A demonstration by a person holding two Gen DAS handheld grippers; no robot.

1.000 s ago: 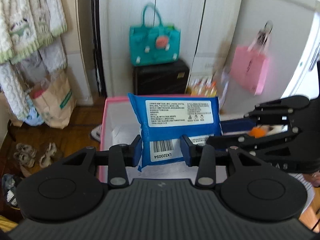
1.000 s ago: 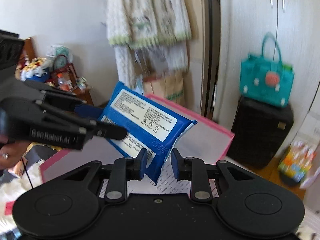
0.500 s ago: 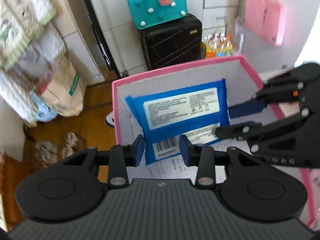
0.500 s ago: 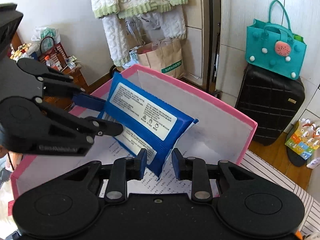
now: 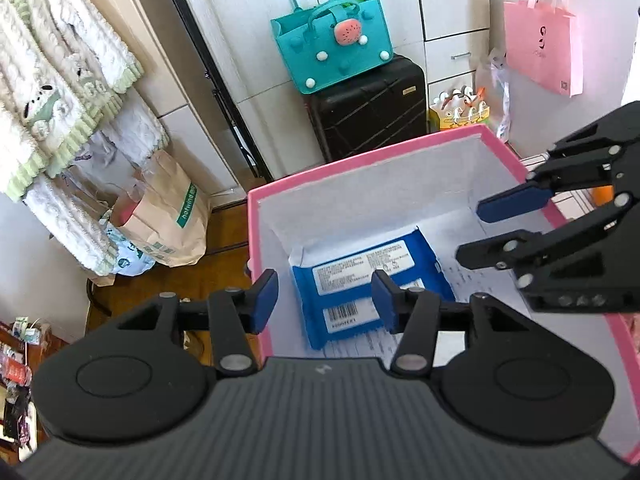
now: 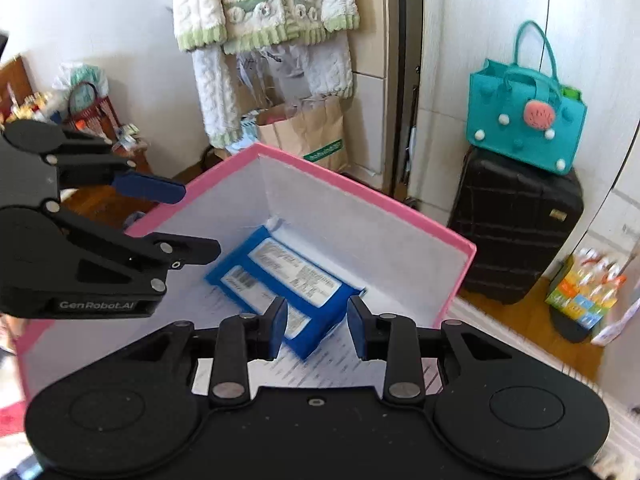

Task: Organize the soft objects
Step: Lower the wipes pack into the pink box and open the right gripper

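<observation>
A blue soft pack of wipes [image 5: 360, 280] with white labels lies flat on the bottom of a pink box [image 5: 360, 156] with white inner walls. It also shows in the right wrist view [image 6: 292, 284], inside the same pink box [image 6: 360, 188]. My left gripper [image 5: 324, 296] is open and empty above the pack's near end. My right gripper [image 6: 316, 326] is open and empty above the pack's other end. Each gripper shows in the other's view, the right one [image 5: 496, 228] and the left one [image 6: 180, 220], both with jaws apart.
A teal handbag [image 5: 332, 48] sits on a black suitcase [image 5: 368, 108] behind the box. A pink bag [image 5: 540, 52] hangs at the right. A brown paper bag [image 5: 168, 216] and hanging knitwear [image 5: 60, 80] are at the left. Printed paper lines the box bottom.
Both grippers have opened and let go of the blue pack. It has dropped onto the box bottom, and both grippers have risen above it.
</observation>
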